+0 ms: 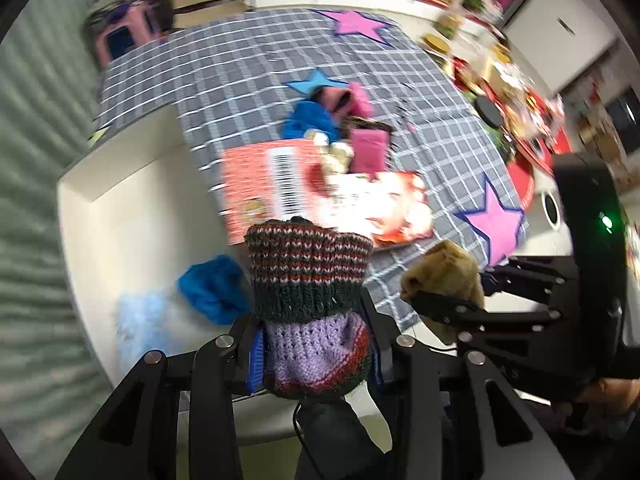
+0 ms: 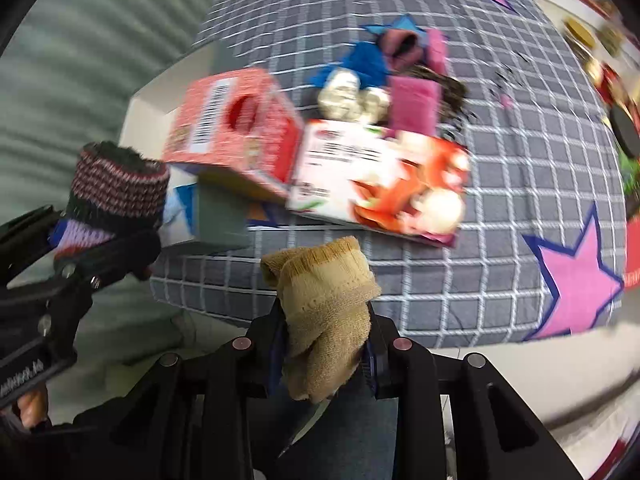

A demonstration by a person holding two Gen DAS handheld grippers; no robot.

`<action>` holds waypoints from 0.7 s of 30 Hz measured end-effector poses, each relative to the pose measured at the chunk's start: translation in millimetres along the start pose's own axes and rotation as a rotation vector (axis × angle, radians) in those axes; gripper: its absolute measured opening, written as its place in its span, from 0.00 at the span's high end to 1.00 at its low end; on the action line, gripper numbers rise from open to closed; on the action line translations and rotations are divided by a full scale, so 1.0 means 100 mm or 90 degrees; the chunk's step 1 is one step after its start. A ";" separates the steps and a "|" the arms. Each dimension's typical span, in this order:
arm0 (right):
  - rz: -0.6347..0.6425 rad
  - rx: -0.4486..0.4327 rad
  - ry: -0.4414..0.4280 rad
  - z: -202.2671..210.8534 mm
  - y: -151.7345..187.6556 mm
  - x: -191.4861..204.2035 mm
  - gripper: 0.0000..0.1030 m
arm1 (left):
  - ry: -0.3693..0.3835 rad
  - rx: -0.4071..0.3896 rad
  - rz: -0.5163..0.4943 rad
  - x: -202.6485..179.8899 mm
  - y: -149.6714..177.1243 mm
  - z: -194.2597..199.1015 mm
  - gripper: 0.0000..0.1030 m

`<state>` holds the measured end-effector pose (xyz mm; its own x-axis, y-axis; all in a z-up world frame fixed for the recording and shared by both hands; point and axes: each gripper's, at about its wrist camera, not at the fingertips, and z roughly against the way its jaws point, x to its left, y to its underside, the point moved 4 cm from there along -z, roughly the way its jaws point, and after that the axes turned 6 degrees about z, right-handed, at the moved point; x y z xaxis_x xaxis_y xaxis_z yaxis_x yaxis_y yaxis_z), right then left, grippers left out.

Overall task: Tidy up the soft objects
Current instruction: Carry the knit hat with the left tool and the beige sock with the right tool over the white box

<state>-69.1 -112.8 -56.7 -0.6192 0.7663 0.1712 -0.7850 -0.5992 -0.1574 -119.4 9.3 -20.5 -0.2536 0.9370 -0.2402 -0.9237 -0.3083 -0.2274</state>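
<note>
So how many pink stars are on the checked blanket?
3 in the left wrist view. One pink star lies at the far end of the grey checked blanket, and one at the near right edge. A small one is blurry. Boxes and socks may hide more.

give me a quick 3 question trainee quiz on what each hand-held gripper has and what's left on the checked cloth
1. True or false: the left hand-held gripper is shut on a striped knit sock.
2. What does the right hand-held gripper hold? A) a blue sock B) a tan sock C) a pink sock
3. Fill in: the pile of soft items lies on the checked cloth just beyond two printed ____.

Key:
1. True.
2. B, the tan sock.
3. Boxes: the red patterned box and the food picture box.
</note>
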 end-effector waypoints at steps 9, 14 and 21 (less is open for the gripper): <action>0.132 -0.006 -0.014 0.03 -0.23 0.60 0.68 | -0.026 -0.030 0.105 0.60 0.11 0.14 0.59; 0.200 -0.004 -0.014 0.04 -0.34 0.92 0.68 | -0.034 -0.040 0.157 0.86 0.16 0.17 0.59; 0.243 0.002 -0.026 0.01 -0.51 1.17 0.68 | -0.048 -0.049 0.216 1.17 0.22 0.18 0.59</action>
<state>-101.4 7.3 -27.2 -0.8673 0.4780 0.1391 -0.4976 -0.8405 -0.2142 -174.9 115.5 -36.4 -0.5658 0.7876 -0.2442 -0.7592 -0.6131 -0.2183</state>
